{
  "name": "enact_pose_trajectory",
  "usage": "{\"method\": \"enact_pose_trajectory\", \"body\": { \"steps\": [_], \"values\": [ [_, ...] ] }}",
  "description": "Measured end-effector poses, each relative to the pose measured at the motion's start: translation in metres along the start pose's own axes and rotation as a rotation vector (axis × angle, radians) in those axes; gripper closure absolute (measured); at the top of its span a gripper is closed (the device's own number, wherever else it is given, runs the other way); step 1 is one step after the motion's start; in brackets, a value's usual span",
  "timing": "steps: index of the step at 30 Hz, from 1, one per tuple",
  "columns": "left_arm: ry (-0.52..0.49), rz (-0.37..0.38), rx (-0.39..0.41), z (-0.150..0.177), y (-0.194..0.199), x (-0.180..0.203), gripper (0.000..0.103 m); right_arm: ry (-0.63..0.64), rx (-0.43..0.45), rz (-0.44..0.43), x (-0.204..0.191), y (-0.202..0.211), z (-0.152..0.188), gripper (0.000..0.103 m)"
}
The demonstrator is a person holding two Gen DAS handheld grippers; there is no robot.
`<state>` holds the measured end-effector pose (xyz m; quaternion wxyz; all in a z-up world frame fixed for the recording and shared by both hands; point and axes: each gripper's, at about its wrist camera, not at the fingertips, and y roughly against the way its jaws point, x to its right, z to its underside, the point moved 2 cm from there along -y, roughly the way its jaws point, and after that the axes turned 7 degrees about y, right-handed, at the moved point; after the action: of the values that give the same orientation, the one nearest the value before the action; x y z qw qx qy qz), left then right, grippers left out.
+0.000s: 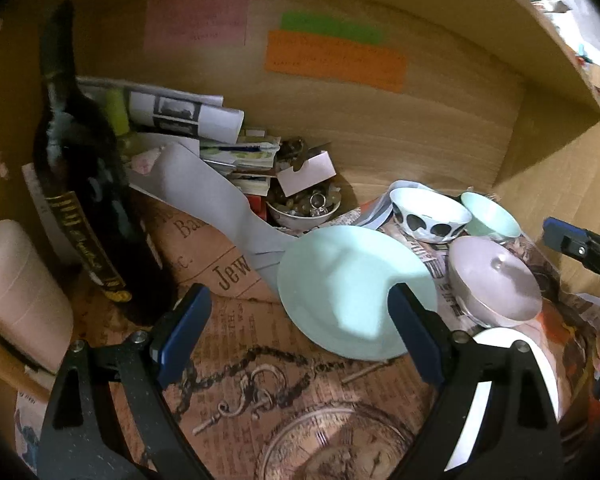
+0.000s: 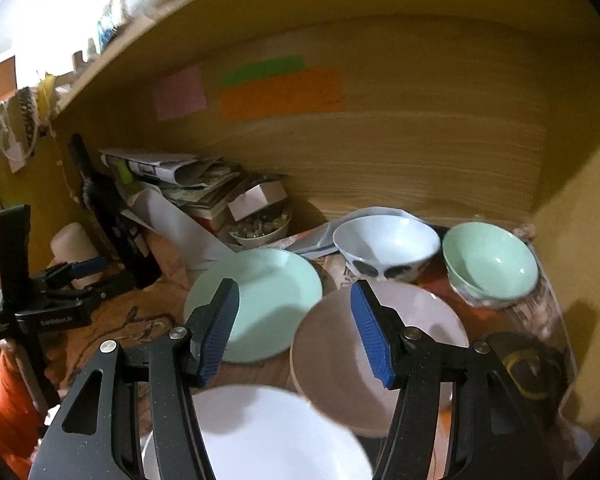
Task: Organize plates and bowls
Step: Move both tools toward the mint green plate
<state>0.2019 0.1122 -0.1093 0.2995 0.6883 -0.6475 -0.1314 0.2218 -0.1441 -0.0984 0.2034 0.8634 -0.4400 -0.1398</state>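
A: Left wrist view first; what does the left gripper (image 1: pixel 300 320) hold?
B: Nothing; its blue pads are spread wide with only air between them, above the printed paper liner (image 1: pixel 236 364) of the wooden shelf (image 1: pixel 420 152); the mint plate (image 1: pixel 352 292) lies flat past them, untouched.
A: And the rest of the crockery?
B: Toward the shelf's right end; a spotted bowl (image 1: pixel 428 216), a mint bowl (image 1: pixel 490 216) just beside it, a pinkish plate (image 1: pixel 496 280) in front of those, and a white plate (image 1: pixel 540 364) at the front edge, half hidden by the right finger; a dark bottle (image 1: pixel 84 184) stands at the left end, papers (image 1: pixel 180 112) and a small dish of trinkets (image 1: pixel 304 208) along the back wall.
A: Right wrist view?
B: The right gripper (image 2: pixel 296 328) is parted too, more narrowly, pinching nothing; below it lies the white plate (image 2: pixel 260 436) at the front edge; the pinkish plate (image 2: pixel 428 320) overlaps its rim; the mint plate (image 2: pixel 276 292) sits left of that; the spotted bowl (image 2: pixel 384 248) and mint bowl (image 2: pixel 492 260) stand upright by the right back corner; the left gripper (image 2: pixel 80 268) shows at the left.
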Motion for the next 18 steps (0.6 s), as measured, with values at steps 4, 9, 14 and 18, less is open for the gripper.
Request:
{"method": "enact_pose_trajectory", "body": {
  "steps": [4,9,14,18],
  "values": [
    [0.014,0.005,-0.048,-0.005,-0.025,-0.002,0.012,0.008,-0.065,-0.039,0.005,-0.032,-0.009,0.048],
    [0.028,0.001,-0.108,-0.006,-0.056,-0.007,0.015,0.035,-0.149,-0.054,0.007,-0.071,-0.016,0.048],
    [0.034,0.022,-0.191,-0.002,-0.082,-0.011,0.037,0.032,-0.260,-0.075,0.013,-0.109,-0.015,0.049],
    [0.031,0.040,-0.228,0.004,-0.093,-0.013,0.049,0.046,-0.346,-0.078,0.016,-0.132,-0.009,0.064]
  ]
}}
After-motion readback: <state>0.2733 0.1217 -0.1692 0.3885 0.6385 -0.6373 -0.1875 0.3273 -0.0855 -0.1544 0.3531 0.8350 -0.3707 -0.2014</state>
